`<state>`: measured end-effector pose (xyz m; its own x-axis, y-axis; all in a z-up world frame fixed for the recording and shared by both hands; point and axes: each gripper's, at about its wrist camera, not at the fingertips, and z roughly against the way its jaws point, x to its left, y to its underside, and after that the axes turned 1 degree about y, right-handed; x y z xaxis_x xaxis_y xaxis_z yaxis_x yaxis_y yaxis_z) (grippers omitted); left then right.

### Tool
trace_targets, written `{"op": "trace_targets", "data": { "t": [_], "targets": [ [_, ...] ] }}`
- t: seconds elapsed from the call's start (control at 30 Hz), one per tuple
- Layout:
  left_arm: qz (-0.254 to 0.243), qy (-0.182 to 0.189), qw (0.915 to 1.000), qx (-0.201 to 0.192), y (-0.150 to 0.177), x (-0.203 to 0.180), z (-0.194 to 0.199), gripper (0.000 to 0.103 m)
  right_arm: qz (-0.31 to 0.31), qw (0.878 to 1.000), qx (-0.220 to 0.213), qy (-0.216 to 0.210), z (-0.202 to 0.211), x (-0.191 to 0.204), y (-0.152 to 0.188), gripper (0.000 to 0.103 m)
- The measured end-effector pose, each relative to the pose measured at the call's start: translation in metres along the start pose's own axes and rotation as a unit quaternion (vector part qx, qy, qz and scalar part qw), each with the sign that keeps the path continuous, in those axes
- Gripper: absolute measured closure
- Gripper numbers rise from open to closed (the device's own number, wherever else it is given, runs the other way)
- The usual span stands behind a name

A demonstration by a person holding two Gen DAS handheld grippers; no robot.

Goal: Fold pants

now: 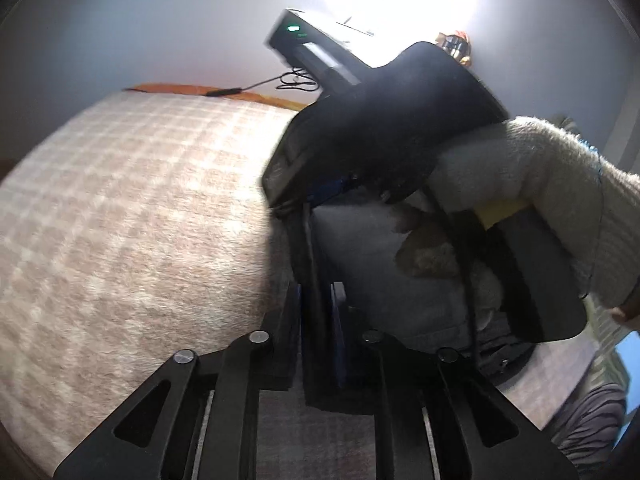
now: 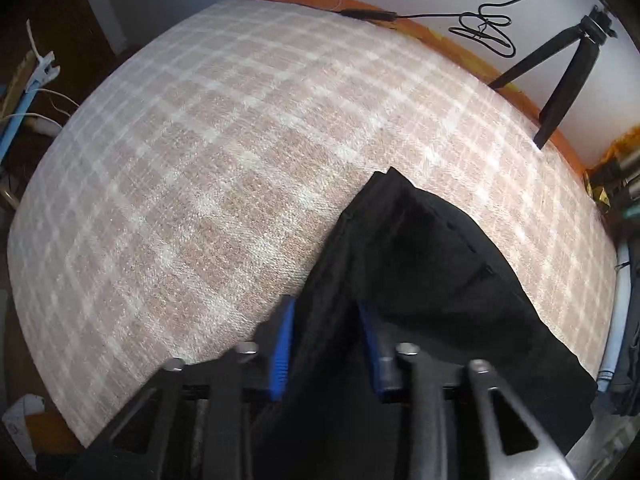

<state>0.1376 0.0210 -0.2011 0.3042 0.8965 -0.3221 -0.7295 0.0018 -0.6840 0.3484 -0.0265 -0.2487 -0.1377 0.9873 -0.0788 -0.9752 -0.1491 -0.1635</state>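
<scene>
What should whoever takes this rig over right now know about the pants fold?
Left tool: shut on the black pants, held up off the bed.
Right tool: blue pads on either side of a bunch of pants, gripping it.
Pants: one end on the checked blanket, towards its right side.
Done: both ends gripped.
Left: lay them flat and fold; no finished fold shows yet.

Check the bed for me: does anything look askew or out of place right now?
Nothing damaged. The black pants lie bunched toward one side of the checked blanket, not spread flat, and a tripod stands at the far edge.
</scene>
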Motion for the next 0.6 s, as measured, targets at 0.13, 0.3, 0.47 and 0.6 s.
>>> {"op": "trace_targets", "data": {
  "t": [0.13, 0.3, 0.47, 0.6],
  "targets": [
    [0.024, 0.006, 0.9996, 0.010, 0.003, 0.005, -0.003, 0.058, -0.044, 0.998, -0.009, -0.049, 0.005, -0.020, 0.006, 0.092],
    [0.049, 0.034, 0.9976, 0.035, 0.005, 0.005, -0.016, 0.067, -0.081, 0.992, -0.027, -0.090, 0.015, -0.036, 0.013, 0.097],
    [0.034, 0.043, 0.9981, 0.027, -0.003, -0.004, -0.010, 0.094, -0.095, 0.988, -0.048, -0.116, 0.031, -0.054, 0.020, 0.099],
    [0.006, 0.056, 0.9983, 0.016, -0.018, -0.018, 0.001, 0.095, -0.117, 0.980, -0.073, -0.145, 0.051, -0.068, 0.028, 0.100]
  ]
}}
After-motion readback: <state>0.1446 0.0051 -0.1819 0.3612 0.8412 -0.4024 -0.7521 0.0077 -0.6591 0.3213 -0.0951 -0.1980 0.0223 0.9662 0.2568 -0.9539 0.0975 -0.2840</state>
